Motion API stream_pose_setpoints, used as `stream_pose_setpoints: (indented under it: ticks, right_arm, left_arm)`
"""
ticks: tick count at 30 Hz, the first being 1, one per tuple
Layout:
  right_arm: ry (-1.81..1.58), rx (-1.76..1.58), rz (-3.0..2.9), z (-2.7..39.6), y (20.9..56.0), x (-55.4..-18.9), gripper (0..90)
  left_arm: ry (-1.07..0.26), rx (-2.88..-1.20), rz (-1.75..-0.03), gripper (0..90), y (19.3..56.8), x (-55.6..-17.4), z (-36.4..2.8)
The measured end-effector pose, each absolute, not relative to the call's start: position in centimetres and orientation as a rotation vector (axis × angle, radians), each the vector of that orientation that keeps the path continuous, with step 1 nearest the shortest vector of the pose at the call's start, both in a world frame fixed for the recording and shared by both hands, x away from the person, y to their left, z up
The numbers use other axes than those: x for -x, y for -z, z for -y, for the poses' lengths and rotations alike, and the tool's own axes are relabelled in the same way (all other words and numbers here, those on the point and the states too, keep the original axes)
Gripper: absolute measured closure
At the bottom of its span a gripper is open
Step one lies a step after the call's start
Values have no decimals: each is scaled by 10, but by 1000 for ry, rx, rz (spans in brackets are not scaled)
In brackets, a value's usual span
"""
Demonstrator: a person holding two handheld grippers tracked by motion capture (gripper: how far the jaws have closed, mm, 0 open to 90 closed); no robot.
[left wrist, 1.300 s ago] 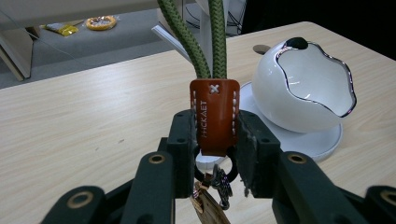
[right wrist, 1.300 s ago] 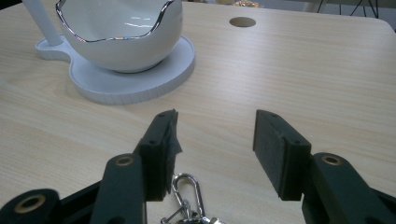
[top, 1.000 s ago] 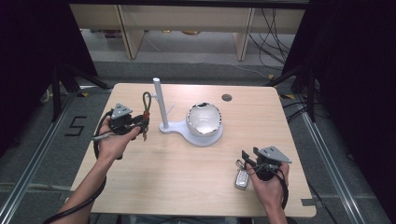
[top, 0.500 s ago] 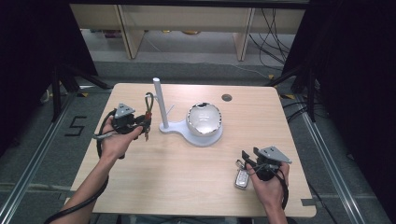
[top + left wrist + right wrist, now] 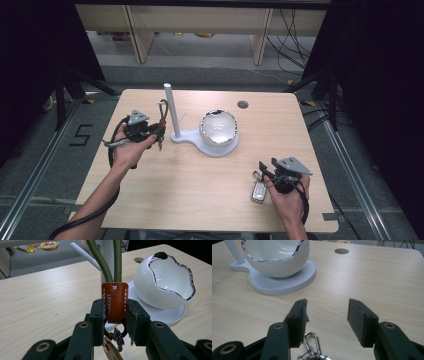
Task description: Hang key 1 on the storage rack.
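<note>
A keychain with a brown leather tag (image 5: 114, 302) and a green cord loop (image 5: 100, 260) hangs in my left gripper (image 5: 115, 315), whose pads are shut on the tag. Small keys dangle below the jaws. In the high view the left gripper (image 5: 159, 131) holds the cord loop (image 5: 163, 107) upright just left of the white post (image 5: 171, 110) of a stand. A white bowl with a wavy silver rim (image 5: 218, 127) sits on the stand's base (image 5: 196, 141). At the table's front right my right gripper (image 5: 327, 315) is open, over a car key (image 5: 258, 191) with a carabiner (image 5: 312, 340).
The wooden table has a round hole (image 5: 243, 104) at the back right. The bowl (image 5: 277, 257) and its white base (image 5: 274, 286) lie ahead of the right gripper. Shelving and cables stand beyond the far edge.
The left gripper with the keychain has shifted slightly right, towards the white post. The right gripper has not moved.
</note>
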State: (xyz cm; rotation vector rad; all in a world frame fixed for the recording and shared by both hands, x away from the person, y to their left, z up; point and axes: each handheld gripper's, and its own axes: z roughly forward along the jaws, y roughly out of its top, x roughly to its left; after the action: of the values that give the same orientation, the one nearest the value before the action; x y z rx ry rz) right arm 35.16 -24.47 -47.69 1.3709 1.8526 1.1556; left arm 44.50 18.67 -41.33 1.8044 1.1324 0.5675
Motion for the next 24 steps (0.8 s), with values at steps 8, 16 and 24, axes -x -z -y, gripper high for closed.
stream_pose_setpoints:
  ticks: [8, 16, 24]
  right_arm:
    - [-1141, -1376, -1853, 245, 477, -351, 502]
    - [-1148, -1366, -1855, 245, 478, -352, 502]
    - [-1147, -1392, -1844, 244, 478, -351, 502]
  left_arm:
    - [-562, -1817, -1133, 678, 415, -448, -184]
    - [-549, -1823, -1135, 673, 418, -450, -182]
    - [-538, -1824, -1130, 668, 419, -451, -181]
